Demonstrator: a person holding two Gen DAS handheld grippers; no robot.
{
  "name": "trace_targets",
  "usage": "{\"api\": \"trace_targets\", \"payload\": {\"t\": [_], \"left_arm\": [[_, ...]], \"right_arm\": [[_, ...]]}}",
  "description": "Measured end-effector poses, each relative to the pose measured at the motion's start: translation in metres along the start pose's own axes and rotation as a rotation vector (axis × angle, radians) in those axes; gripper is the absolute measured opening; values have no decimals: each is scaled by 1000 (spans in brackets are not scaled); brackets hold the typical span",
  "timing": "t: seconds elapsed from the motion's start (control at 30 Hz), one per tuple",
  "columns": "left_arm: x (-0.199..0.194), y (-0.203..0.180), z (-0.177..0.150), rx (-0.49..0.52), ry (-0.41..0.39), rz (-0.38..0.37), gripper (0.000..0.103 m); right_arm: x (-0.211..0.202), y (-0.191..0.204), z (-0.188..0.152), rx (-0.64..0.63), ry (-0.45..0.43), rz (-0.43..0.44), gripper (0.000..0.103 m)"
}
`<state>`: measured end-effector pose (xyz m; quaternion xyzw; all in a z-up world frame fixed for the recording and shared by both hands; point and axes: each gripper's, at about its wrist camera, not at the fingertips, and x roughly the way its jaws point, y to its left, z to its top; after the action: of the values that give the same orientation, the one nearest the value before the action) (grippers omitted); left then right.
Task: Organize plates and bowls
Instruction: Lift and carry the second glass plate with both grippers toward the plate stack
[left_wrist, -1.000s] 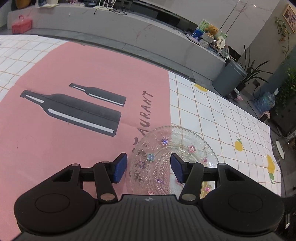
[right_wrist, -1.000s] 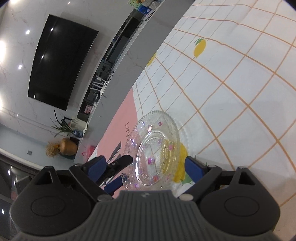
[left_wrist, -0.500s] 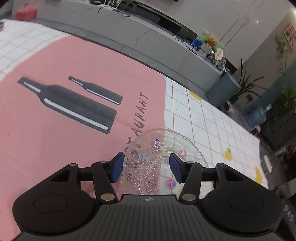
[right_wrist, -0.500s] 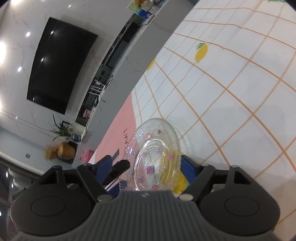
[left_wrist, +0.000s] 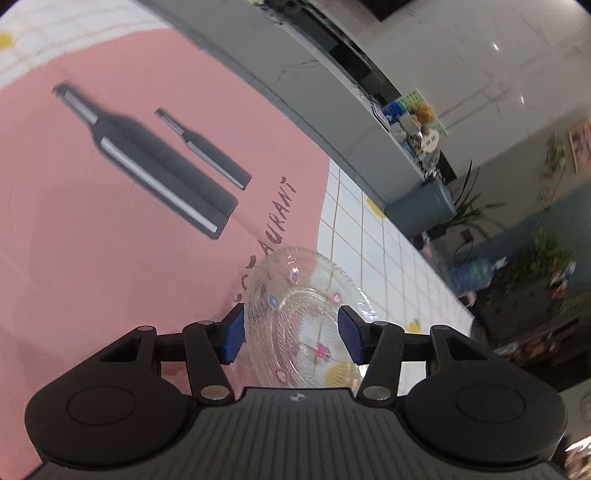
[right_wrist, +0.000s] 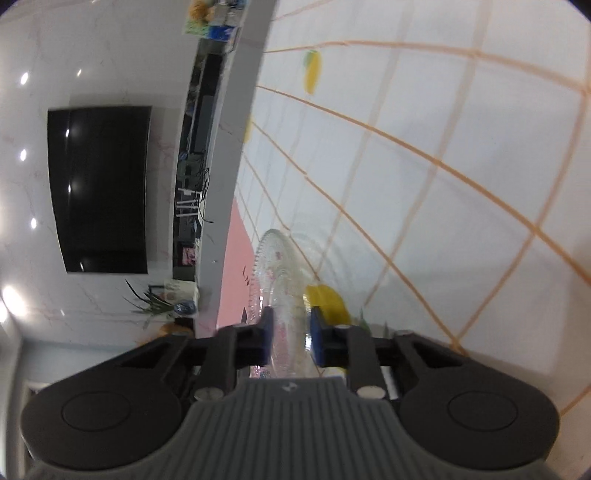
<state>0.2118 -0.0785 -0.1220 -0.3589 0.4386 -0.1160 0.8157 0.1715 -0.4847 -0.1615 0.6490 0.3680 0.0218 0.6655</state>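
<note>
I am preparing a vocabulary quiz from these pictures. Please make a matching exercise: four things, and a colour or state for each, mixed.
Things:
1. glass plate
2. right hand-held gripper
3. left hand-held gripper
4. printed bottles

States:
a. open
b. black, on pink cloth
c. clear, ribbed
d. shut on the plate rim

Pairs: 1-c, 2-d, 3-a, 4-b

Right gripper (right_wrist: 289, 334) fingers (right_wrist: 266, 334) now closed on the glass plate (right_wrist: 284, 280) rim; both views rolled.
</note>
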Motion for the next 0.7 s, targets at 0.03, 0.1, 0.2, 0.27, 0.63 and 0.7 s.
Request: {"api": "trace_targets", "payload": {"t": [0.03, 0.1, 0.2, 0.27, 0.63, 0.7], "left_arm": [[2, 4, 0, -26, 18, -28, 59], [6, 8, -1, -69, 42, -64, 53], [6, 10, -3, -82, 27, -37, 34], [7, 18, -3, -128, 49, -50, 22], [-12, 23, -8, -195, 26, -140, 18], [-19, 13, -11, -160, 26, -130, 19]], "right_arm": [[2, 1, -1, -8, 10, 9, 7], [7, 3, -5, -24, 34, 3, 7], [10, 3, -8, -25, 32, 25, 7], [8, 3, -6, -33, 24, 29, 8], [-14, 30, -17, -207, -19, 102, 13], [-24, 32, -20, -216, -26, 108, 13]]}}
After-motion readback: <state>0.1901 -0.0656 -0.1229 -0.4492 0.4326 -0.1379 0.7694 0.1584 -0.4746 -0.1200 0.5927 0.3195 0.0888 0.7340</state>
